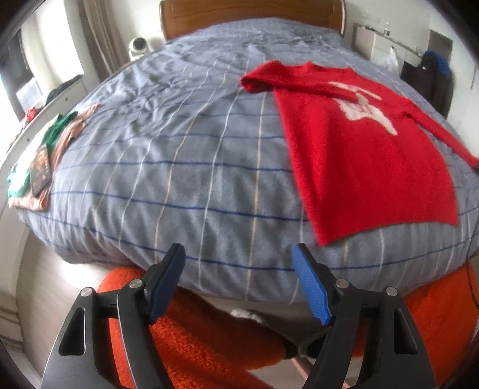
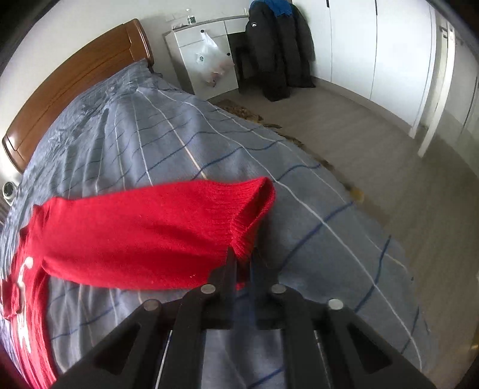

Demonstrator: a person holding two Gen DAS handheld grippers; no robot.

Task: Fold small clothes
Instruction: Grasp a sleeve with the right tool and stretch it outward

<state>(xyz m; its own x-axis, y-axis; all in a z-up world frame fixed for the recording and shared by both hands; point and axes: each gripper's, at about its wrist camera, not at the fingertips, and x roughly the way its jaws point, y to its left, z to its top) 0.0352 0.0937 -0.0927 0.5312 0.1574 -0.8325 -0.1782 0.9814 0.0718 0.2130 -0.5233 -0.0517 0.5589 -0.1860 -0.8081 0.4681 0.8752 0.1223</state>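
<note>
A small red sweater (image 1: 368, 155) with a white print lies flat on the blue checked bed cover (image 1: 179, 155), right of centre in the left wrist view. One sleeve is folded across its chest. My left gripper (image 1: 239, 284) is open and empty, held off the bed's near edge. My right gripper (image 2: 242, 263) is shut on the cuff of the other red sleeve (image 2: 149, 233) and holds it lifted above the cover (image 2: 179, 143). The sweater's printed body (image 2: 24, 287) shows at the left edge of the right wrist view.
A pile of folded clothes (image 1: 39, 155) lies on the bed's left edge. A wooden headboard (image 1: 251, 15) stands at the far end. A white cabinet (image 2: 206, 54) and dark hanging coats (image 2: 275, 51) stand beyond the bed. An orange knitted thing (image 1: 194, 338) sits below my left gripper.
</note>
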